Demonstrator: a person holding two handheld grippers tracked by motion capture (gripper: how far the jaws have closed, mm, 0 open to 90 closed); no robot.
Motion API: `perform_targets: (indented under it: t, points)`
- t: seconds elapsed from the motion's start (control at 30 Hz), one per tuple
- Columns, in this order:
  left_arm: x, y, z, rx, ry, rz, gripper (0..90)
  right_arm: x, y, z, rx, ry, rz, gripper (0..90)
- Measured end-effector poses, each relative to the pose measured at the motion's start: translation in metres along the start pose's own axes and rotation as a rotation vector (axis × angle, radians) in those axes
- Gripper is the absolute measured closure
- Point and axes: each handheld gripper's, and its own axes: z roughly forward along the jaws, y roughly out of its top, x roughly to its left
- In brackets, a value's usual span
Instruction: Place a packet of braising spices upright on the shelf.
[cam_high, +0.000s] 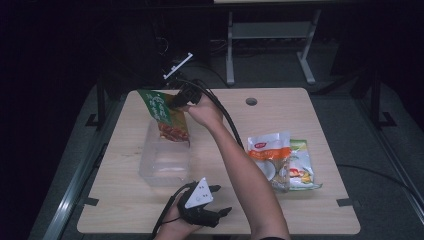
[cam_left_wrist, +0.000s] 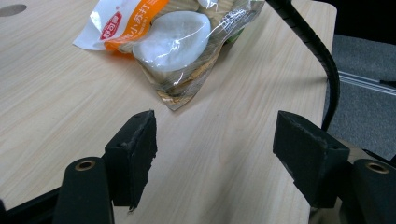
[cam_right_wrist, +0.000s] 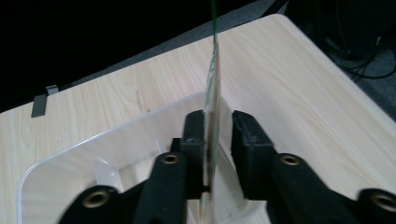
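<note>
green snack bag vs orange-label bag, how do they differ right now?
The green snack bag hangs upright over the clear plastic bin, between the jaws of the right gripper, with a gap at one pad; the orange-label bag lies flat on the table, untouched.
The green bag is opaque green on top with reddish food pictured lower down; the orange-label bag is white and orange with a clear window.
Both are sealed snack packets.

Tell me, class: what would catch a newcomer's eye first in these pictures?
The green snack packet stands out, held upright over the clear plastic bin between the right gripper jaws, with a gap at one pad. At the table's right lie the orange-and-white biscuit bag and another packet beneath it.
</note>
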Motion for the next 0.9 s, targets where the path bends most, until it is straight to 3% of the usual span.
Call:
perform_targets:
  t: [0.2, 0.47, 0.9]
  points:
    - [-0.001, 0.0, 0.002, 0.009, 0.0, 0.01, 29.9, -0.001, -0.009, -0.018, -0.003, 0.033, 0.03, 61.7]
    - [-0.001, 0.0, 0.006, 0.009, -0.003, -0.004, 29.9, 0.004, -0.024, -0.034, -0.021, 0.055, 0.034, 57.4]
    - [-0.004, 0.0, 0.009, 0.016, -0.007, 0.001, 29.9, 0.011, -0.041, -0.036, -0.016, 0.082, 0.016, 53.7]
